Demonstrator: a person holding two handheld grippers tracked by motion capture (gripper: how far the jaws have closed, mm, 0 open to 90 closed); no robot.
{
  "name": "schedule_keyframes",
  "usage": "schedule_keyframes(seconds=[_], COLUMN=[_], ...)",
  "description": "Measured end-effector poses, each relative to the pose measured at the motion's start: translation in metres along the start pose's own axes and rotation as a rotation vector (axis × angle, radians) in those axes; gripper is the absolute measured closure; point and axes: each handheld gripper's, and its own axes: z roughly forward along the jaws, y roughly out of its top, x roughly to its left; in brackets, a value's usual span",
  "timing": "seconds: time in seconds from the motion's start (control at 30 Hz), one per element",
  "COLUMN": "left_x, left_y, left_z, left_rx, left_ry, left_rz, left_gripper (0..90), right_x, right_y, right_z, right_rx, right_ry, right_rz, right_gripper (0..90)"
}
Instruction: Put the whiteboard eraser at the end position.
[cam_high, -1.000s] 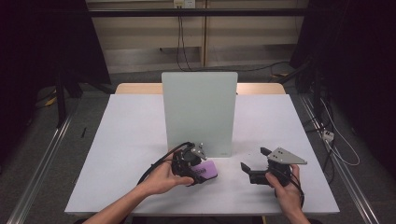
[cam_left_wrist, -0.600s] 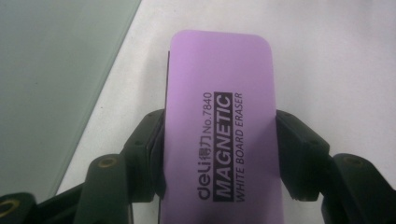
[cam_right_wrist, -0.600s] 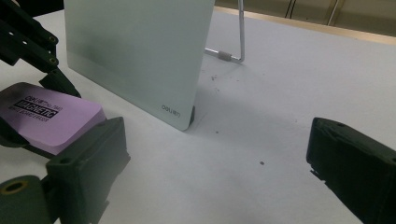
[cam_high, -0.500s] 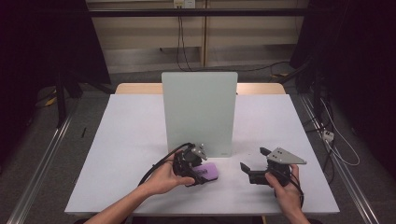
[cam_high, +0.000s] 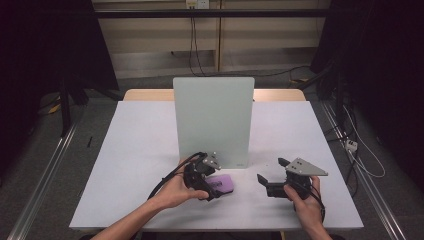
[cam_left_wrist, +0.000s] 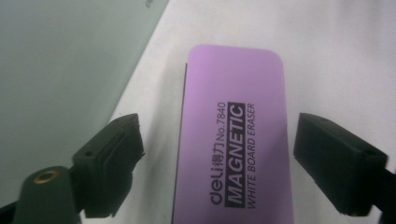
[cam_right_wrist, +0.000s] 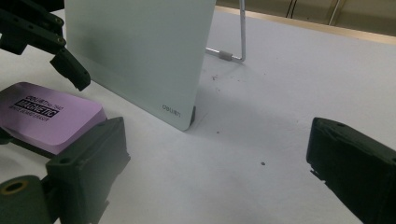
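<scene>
Purple magnetic whiteboard eraser (cam_left_wrist: 233, 140) lies flat on the white table (cam_high: 135, 150), label up, just in front of the upright pale green board (cam_high: 214, 120) and between the 2 jaws of the left gripper (cam_left_wrist: 219, 158), which have just been opening and now stand clear of its long sides, with a gap showing on each side. Right gripper (cam_high: 272, 181), held in the person's right hand (cam_high: 305, 205) well apart to the right of the eraser, has its 2 jaws spread wide over bare table with nothing between them.
</scene>
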Motion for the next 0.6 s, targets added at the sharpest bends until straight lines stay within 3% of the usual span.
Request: schedule_keyframes(seconds=[0.07,0.2,0.33,0.47,0.6], left_x=[0.002,0.004,0.006,0.010,0.017], left_y=[0.000,-0.001,-0.009,-0.021,-0.037], left_z=[-0.004,-0.015,-0.030,-0.047,-0.059], left_rx=[-0.027,-0.080,-0.176,-0.265,-0.331], left_ry=[0.000,0.040,0.066,0.171,0.222], left_rz=[-0.019,-0.037,-0.058,-0.119,-0.151], left_gripper=[9.8,7.7,7.3,6.4,6.4], right_x=[0.000,0.000,0.000,0.001,0.001], right_y=[0.000,0.000,0.000,0.000,0.000], right_z=[0.001,0.001,0.002,0.002,0.002], right_rx=[0.000,0.001,0.003,0.006,0.007], right_ry=[0.003,0.005,0.004,0.004,0.003], right_rz=[0.001,0.000,0.001,0.001,0.001], right_gripper=[5.2,5.2,5.2,5.1,5.2])
